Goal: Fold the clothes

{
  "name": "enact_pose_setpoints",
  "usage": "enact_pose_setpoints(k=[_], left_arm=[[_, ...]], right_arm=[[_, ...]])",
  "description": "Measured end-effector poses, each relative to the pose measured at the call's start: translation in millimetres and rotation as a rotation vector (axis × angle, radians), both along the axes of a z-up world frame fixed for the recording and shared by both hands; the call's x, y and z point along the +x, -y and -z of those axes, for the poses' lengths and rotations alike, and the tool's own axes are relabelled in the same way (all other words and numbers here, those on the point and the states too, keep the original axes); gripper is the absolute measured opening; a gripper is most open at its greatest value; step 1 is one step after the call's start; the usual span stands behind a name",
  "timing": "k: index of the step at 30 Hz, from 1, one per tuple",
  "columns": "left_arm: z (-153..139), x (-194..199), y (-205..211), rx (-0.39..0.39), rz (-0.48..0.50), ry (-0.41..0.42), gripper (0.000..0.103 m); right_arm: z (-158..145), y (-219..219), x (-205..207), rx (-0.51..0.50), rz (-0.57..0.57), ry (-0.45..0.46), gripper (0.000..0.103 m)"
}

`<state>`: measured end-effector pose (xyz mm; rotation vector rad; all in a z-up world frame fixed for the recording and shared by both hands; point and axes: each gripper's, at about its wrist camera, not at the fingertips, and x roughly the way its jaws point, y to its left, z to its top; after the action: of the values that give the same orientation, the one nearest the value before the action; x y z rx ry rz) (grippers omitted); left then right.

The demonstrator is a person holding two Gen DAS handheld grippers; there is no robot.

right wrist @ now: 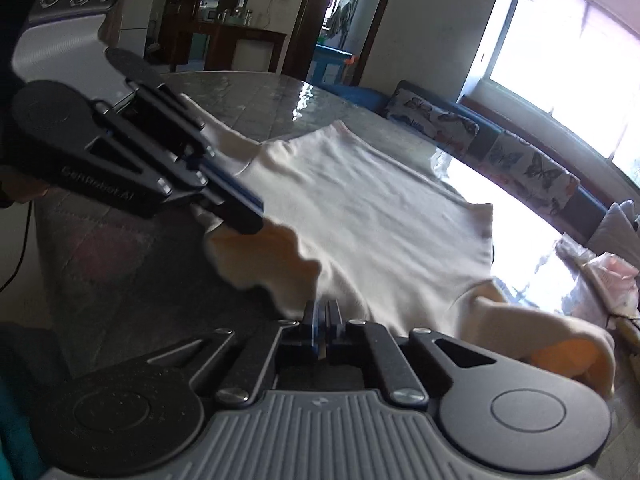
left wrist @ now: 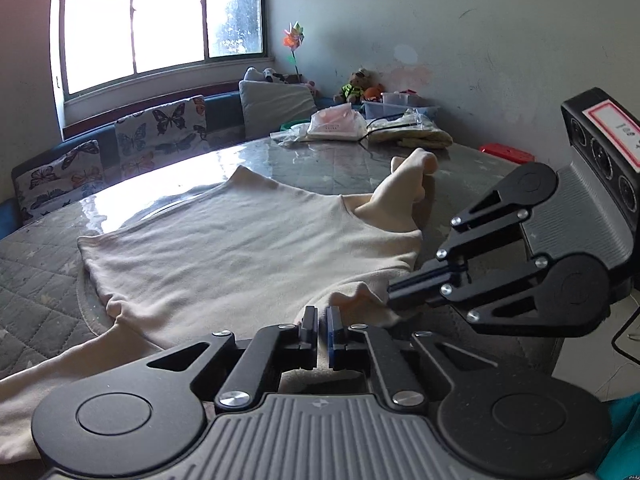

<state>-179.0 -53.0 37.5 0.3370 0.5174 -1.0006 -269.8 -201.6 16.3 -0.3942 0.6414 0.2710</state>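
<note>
1. Cream shirt lies spread on round glass-topped table, one sleeve bunched up at far right, other trailing off near edge
2. L gripper: jaws nearly closed w/ a thin slit, at shirt's near hem; can't tell if cloth is pinched
3. R gripper: jaws closed on hem fold, just beside L
4. Bags & clutter at table's far side, well apart from shirt

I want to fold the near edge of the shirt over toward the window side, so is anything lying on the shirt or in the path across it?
Nothing visible does. Both grippers, left and right, are shut on the near edge of the shirt, whose body lies bare. The bags sit apart at the table's far edge.
</note>
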Motion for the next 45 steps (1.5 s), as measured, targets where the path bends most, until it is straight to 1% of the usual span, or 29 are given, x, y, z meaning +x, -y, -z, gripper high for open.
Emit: enact_pose_setpoints(k=[2,3,5,7,8,9,11,13,14,15,16,19,20,21,23,24,26,28,30,32,35,36,38,40,42,45], left_arm=[[-5.9,1.9,2.4,-0.008,-0.004,0.003,0.007],[-8.8,2.9,3.6,-0.012,-0.006,0.005,0.007],[-14.7,4.8,6.1,-0.021,-0.009,0.009,0.009],[-20.5,6.8,8.5,-0.029,-0.013,0.012,0.011],[-23.4,7.7,9.7,-0.033,-0.015,0.014,0.011],[-23.6,9.4,14.5,-0.03,-0.016,0.011,0.011],[-19.9,14.8,27.9,-0.018,-0.013,-0.002,0.011],[-15.2,18.7,43.1,-0.005,-0.004,-0.02,0.012],[-13.0,19.8,50.5,-0.001,0.004,-0.03,0.012],[-11.1,20.6,58.2,0.004,0.012,-0.04,0.014],[-9.2,20.4,63.3,0.009,0.019,-0.044,0.015],[-3.7,18.6,75.5,0.023,0.04,-0.052,0.02],[-1.9,18.0,79.5,0.027,0.047,-0.055,0.021],[-0.1,17.4,83.6,0.032,0.054,-0.057,0.022],[3.6,16.3,91.7,0.041,0.069,-0.063,0.023],[5.5,15.7,95.8,0.046,0.076,-0.065,0.024],[9.1,14.5,103.9,0.055,0.09,-0.071,0.025],[12.8,13.3,112.0,0.064,0.104,-0.076,0.025],[16.5,12.2,120.1,0.073,0.118,-0.081,0.028],[19.4,10.6,122.0,0.078,0.127,-0.083,0.029],[21.2,9.5,122.5,0.08,0.137,-0.082,0.033],[21.5,9.2,122.4,0.08,0.139,-0.081,0.034],[22.1,8.6,122.2,0.08,0.14,-0.079,0.034],[22.7,8.0,121.8,0.079,0.142,-0.077,0.035],[23.2,7.5,121.1,0.079,0.147,-0.074,0.035],[24.0,6.7,119.9,0.079,0.154,-0.07,0.036]], right_arm=[[-2.1,2.2,-3.1,-0.001,-0.016,-0.01,0.003],[-5.3,6.3,-3.8,0.026,-0.015,-0.016,0.004],[-14.6,20.6,-3.7,0.114,0.001,-0.035,0.007],[-26.0,41.7,-3.3,0.193,0.062,-0.028,0.009],[-31.7,53.1,-3.1,0.233,0.096,-0.023,0.013],[-37.2,67.4,-3.2,0.272,0.141,-0.011,0.019],[-48.4,97.1,-3.3,0.348,0.235,0.015,0.021],[-59.4,135.4,-4.0,0.41,0.355,0.051,0.023],[-62.8,153.0,-3.3,0.429,0.409,0.065,0.026],[-65.3,170.3,-1.6,0.445,0.465,0.081,0.032],[-66.9,186.1,0.5,0.458,0.517,0.093,0.034],[-64.2,231.4,14.1,0.491,0.653,0.101,0.036],[-62.3,241.5,18.8,0.499,0.672,0.096,0.036],[-59.0,251.0,24.7,0.496,0.69,0.09,0.036],[-46.1,270.4,41.4,0.462,0.729,0.061,0.041],[-38.0,279.0,49.6,0.45,0.752,0.044,0.041],[-24.1,290.0,61.1,0.451,0.767,0.0,0.041],[-13.1,294.4,66.5,0.458,0.777,-0.024,0.041],[-5.0,295.9,66.9,0.494,0.765,-0.058,0.04],[-2.3,289.3,65.7,0.491,0.743,-0.076,0.034],[-5.1,281.7,64.8,0.455,0.717,-0.075,0.008],[-6.7,279.8,64.8,0.443,0.708,-0.068,0.007],[-15.0,272.1,63.1,0.386,0.689,-0.029,0.004],[-34.9,258.9,58.0,0.281,0.661,0.058,0.004],[-49.8,251.5,51.8,0.21,0.646,0.139,0.004],[-71.0,242.1,38.5,0.055,0.652,0.293,0.004]])
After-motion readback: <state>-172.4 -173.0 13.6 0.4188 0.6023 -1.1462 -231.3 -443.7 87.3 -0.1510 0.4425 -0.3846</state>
